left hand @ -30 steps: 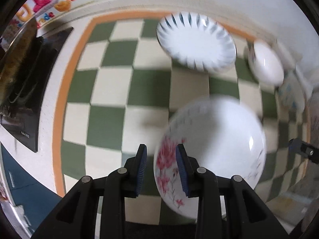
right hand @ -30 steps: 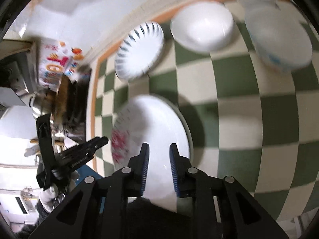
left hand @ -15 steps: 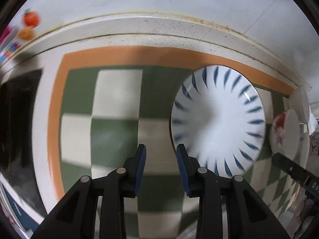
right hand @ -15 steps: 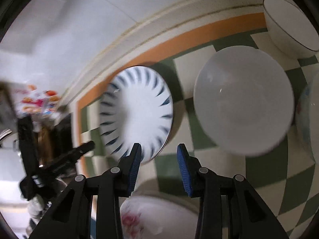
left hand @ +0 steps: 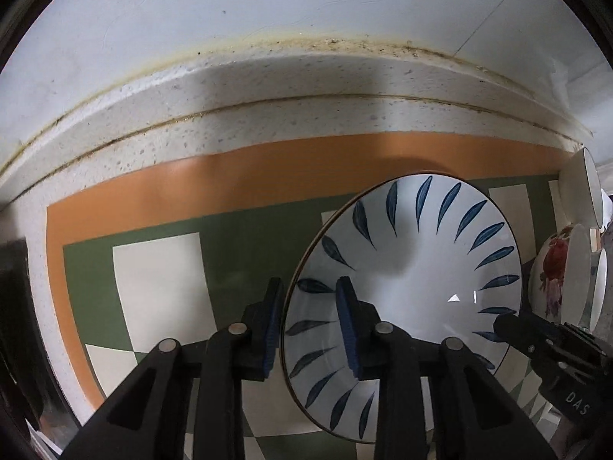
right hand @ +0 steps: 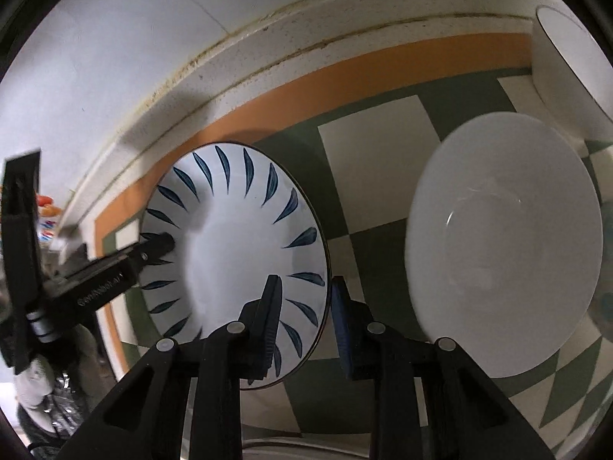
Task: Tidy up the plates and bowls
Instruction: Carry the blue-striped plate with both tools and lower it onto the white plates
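Both claws, left point(left hand: 309, 324) and right point(right hand: 304, 324), dropped from the floral plate point(left hand: 561, 274) onto the leaf plate point(left hand: 406, 287), narrowing astride opposite rims, not yet pinching; I judged lifting imminent.

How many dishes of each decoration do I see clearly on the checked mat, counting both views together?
Blue-leaf plate: 1
Red-flower dish: 1
Plain white bowls: 2
Total: 4. Dishes cut off at the picture edges are not counted.
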Tool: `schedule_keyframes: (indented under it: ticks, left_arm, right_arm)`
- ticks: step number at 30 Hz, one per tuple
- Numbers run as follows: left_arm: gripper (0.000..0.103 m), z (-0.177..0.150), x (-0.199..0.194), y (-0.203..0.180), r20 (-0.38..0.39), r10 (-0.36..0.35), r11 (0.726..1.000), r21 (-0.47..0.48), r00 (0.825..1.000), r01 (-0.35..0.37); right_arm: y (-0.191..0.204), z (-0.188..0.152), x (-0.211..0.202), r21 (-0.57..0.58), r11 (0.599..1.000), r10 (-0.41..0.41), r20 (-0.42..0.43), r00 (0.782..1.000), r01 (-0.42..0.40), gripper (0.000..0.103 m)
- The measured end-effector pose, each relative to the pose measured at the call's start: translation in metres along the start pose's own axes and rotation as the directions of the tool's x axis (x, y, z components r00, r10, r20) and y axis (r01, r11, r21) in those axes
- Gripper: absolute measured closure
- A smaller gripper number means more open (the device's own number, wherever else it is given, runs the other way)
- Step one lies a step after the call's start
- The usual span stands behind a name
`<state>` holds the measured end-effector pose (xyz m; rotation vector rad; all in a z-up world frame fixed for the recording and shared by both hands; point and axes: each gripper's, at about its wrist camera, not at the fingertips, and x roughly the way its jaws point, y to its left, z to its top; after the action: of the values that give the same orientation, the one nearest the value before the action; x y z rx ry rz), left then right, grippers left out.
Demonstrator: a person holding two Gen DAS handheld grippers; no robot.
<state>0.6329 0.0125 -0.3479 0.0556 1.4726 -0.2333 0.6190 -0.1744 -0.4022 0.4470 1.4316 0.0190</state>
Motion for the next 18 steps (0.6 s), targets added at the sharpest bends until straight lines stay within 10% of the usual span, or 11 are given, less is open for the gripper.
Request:
schedule_keyframes:
  ticks: [18]
  left_arm:
    - [0.079, -0.02, 0.002, 0.056, -0.002, -0.156, 0.979, -0.132, 0.988, 0.155]
  right_arm:
    - [0.002, 0.016, 0.023, -0.05, 0.993, 0.109, -0.016, 0.994, -0.11, 0.09]
